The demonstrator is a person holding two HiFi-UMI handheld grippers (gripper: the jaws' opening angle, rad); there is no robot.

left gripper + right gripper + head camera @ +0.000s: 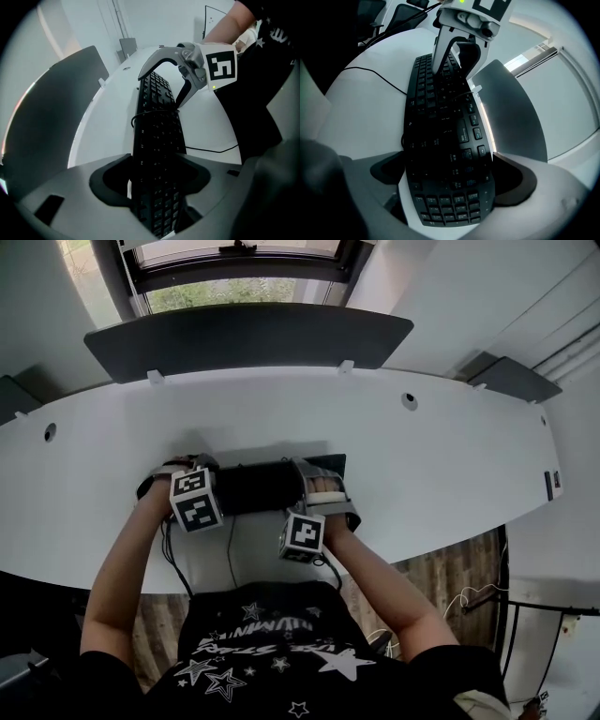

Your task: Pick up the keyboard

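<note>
The black keyboard (258, 486) sits tilted over the near part of the white desk (441, 465), held at both ends. The left gripper (155, 176) has its jaws spread wide and clamped across one end. The right gripper (447, 176) grips the number-pad end the same way. To my eye the lift goes best with both hands rising evenly, leaving slack in the cable (211, 151) trailing on the desk.

A long white bench (450, 474) with a curved near edge carries a dark grey divider panel (248, 338) upright along its far side, fixed by white clips (156, 377). Round cable holes (410, 400) pierce the top. A window (234, 292) stands behind, and wooden floor (469, 568) shows at lower right.
</note>
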